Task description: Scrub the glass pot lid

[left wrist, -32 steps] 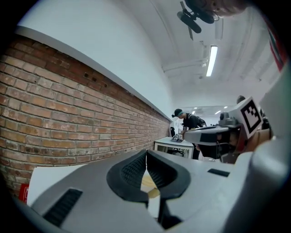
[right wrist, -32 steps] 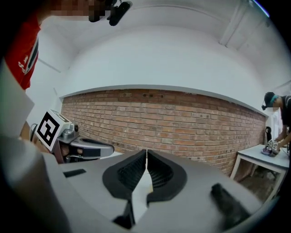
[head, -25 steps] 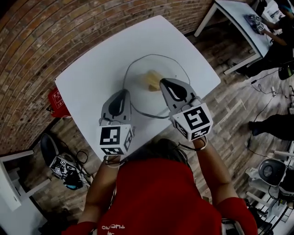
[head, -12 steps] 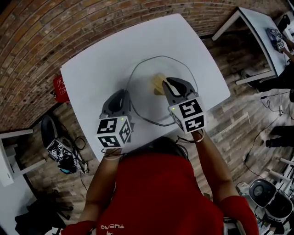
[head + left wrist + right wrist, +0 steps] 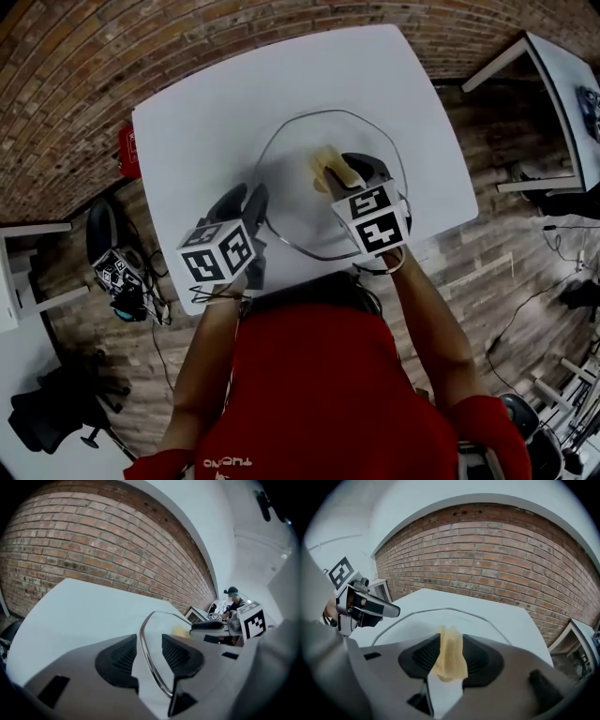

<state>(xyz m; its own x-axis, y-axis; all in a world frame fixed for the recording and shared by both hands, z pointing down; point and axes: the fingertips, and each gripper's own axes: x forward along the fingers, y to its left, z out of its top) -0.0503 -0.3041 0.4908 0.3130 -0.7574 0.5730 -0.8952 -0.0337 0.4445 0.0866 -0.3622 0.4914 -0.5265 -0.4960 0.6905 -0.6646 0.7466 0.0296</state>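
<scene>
Round clear glass pot lid [image 5: 291, 178] is lying on the white desk [image 5: 216, 122]. Left hand-held gripper [image 5: 246, 204] is being opened off its metal rim, right hand-held gripper [image 5: 352, 173] off the crumpled yellow sponge [image 5: 450, 658]. Scrubbing's probably being wrapped up.

Overhead head view; low, close gripper views over shared lid [image 5: 292, 187]

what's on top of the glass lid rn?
A yellow sponge sits on the glass lid, between the right hand-held gripper's opening jaws. The left hand-held gripper's jaws, also opening, straddle the lid's rim. Glass under the right hand-held gripper is covered.
</scene>
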